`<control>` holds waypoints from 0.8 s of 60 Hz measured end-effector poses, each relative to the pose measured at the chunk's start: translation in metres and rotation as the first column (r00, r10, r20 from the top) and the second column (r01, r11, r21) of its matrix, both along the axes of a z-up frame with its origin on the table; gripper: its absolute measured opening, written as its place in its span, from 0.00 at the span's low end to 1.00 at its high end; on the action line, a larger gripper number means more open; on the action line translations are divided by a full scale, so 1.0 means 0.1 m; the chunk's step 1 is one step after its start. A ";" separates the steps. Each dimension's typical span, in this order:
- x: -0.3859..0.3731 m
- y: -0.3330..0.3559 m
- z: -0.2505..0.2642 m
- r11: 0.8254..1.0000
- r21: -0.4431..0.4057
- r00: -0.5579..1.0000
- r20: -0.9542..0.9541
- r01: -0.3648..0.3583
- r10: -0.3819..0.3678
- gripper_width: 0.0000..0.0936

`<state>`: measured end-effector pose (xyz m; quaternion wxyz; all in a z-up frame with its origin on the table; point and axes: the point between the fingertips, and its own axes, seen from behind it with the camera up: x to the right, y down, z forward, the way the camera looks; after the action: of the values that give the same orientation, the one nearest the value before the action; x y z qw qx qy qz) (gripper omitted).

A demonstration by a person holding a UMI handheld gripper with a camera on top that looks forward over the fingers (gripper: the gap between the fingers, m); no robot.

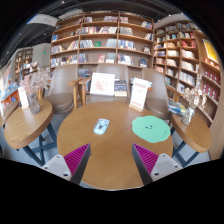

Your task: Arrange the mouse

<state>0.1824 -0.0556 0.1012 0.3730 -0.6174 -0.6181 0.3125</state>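
A small grey-blue mouse (102,126) lies on the round wooden table (112,150), left of a round green mat (150,128). My gripper (111,158) is held above the table's near part, well short of the mouse. Its fingers, with magenta pads (76,156), stand wide apart and nothing is between them. The mouse lies beyond the fingers, a little left of the middle line, and the green mat lies beyond the right finger.
Upright display boards (102,84) and a white sign (138,94) stand at the table's far edge. Other wooden tables stand to the left (22,125) and right (200,128). Bookshelves (100,40) line the back wall.
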 end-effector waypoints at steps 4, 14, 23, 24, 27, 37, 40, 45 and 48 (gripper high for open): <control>-0.12 -0.15 -0.14 1.000 -0.003 1.000 0.011 -0.027 0.027 0.91; -0.48 -0.44 -0.49 0.998 -0.045 0.997 0.053 -0.048 0.050 0.91; -0.86 -0.52 -0.68 0.997 -0.062 0.998 0.056 -0.035 0.038 0.91; -0.91 -0.52 -0.71 0.998 -0.062 0.998 0.058 -0.030 0.033 0.91; -1.03 -0.51 -0.79 0.998 -0.063 0.997 0.071 -0.017 0.021 0.91; -1.45 -0.50 -0.99 0.997 -0.083 0.995 0.100 0.010 -0.002 0.91; -1.56 -0.48 -1.04 0.996 -0.084 0.994 0.110 0.021 -0.012 0.91; -1.74 -0.52 -1.12 0.994 -0.110 0.992 0.127 0.018 -0.004 0.92; -1.85 -0.53 -1.13 0.992 -0.121 0.992 0.124 0.018 -0.003 0.91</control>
<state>-0.0025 -0.1090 -0.0119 0.2973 -0.6603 -0.6165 0.3091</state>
